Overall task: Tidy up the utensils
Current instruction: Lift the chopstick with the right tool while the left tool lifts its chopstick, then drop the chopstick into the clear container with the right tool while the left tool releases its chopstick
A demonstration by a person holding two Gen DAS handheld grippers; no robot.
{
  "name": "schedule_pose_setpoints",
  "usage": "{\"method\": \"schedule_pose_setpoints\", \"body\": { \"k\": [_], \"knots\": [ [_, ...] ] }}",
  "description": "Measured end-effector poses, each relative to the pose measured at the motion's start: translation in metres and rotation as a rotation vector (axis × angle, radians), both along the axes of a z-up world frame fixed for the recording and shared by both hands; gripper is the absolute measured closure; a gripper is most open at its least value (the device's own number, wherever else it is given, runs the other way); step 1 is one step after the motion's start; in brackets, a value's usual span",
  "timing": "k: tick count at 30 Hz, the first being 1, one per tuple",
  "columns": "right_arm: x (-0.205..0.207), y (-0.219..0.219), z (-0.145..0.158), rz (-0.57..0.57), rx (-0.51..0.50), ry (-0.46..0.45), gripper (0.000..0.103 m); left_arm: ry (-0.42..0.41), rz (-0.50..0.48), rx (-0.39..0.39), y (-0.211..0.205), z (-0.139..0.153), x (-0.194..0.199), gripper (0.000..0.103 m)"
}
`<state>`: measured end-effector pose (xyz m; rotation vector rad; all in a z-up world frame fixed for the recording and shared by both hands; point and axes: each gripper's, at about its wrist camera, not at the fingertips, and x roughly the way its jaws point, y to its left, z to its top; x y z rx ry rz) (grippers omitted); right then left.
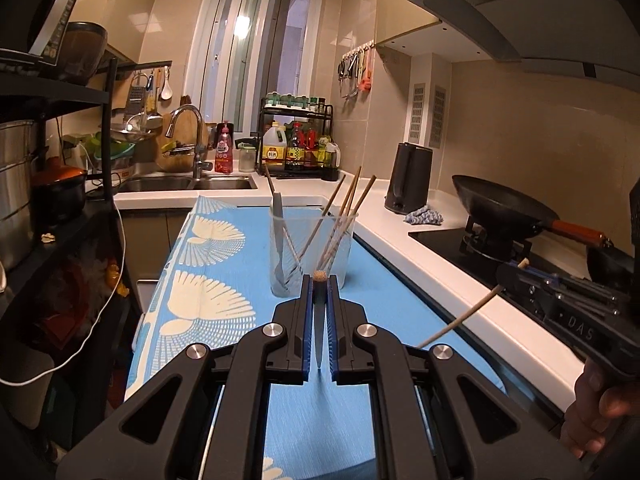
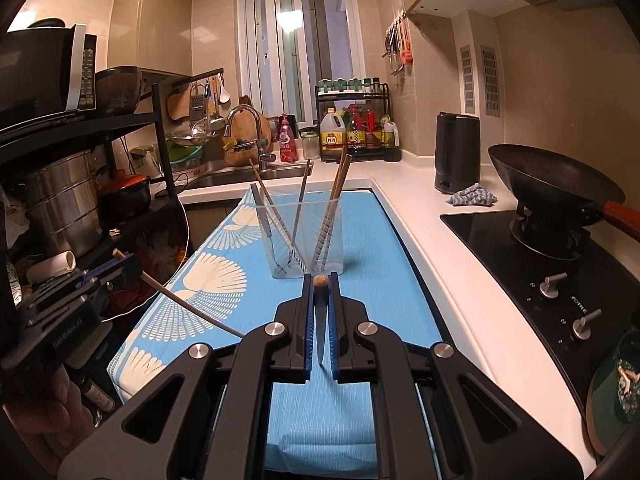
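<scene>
A clear plastic cup (image 1: 312,252) stands on the blue patterned cloth (image 1: 224,264) and holds several wooden chopsticks (image 1: 348,208). It also shows in the right wrist view (image 2: 304,236). My left gripper (image 1: 319,280) is shut on a single chopstick (image 1: 319,320), held end-on just before the cup. My right gripper (image 2: 320,282) is shut on another chopstick (image 2: 321,328), also just before the cup. Each gripper shows in the other's view, the right gripper (image 1: 516,268) with its chopstick (image 1: 460,320), the left gripper (image 2: 124,260) with its chopstick (image 2: 192,308).
A wok (image 2: 556,184) sits on the black hob (image 2: 540,264) at right. A dark kettle (image 2: 456,152) and rag (image 2: 472,196) stand on the white counter (image 2: 400,184). The sink (image 1: 188,182), bottles rack (image 1: 296,140) and a black shelf (image 1: 60,160) with pots lie beyond and left.
</scene>
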<state>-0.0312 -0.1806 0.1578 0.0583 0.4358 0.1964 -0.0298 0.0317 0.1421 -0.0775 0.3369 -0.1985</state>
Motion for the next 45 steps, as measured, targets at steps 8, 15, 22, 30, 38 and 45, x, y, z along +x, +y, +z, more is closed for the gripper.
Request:
{"method": "schedule_pose_setpoints", "body": {
  "k": [8, 15, 22, 30, 38, 45],
  "knots": [
    [0.029, 0.007, 0.015, 0.047, 0.004, 0.019, 0.097, 0.06, -0.042, -0.006, 0.008, 0.023, 0.037, 0.097],
    [0.064, 0.018, 0.026, 0.079, -0.008, 0.024, 0.097, 0.146, -0.08, -0.012, 0.009, 0.037, 0.071, 0.096],
    [0.091, 0.024, 0.039, 0.097, -0.015, 0.026, 0.097, 0.173, -0.08, -0.03, 0.012, 0.045, 0.094, 0.096],
    [0.128, 0.022, 0.07, 0.107, -0.02, 0.011, 0.097, 0.159, -0.094, -0.057, 0.014, 0.079, 0.125, 0.096],
    [0.179, 0.025, 0.13, 0.119, -0.02, -0.096, 0.097, 0.065, -0.097, -0.078, 0.012, 0.139, 0.171, 0.096],
    [0.226, 0.035, 0.152, 0.125, -0.011, -0.182, 0.097, -0.013, -0.062, -0.055, 0.004, 0.161, 0.213, 0.096]
  ]
}}
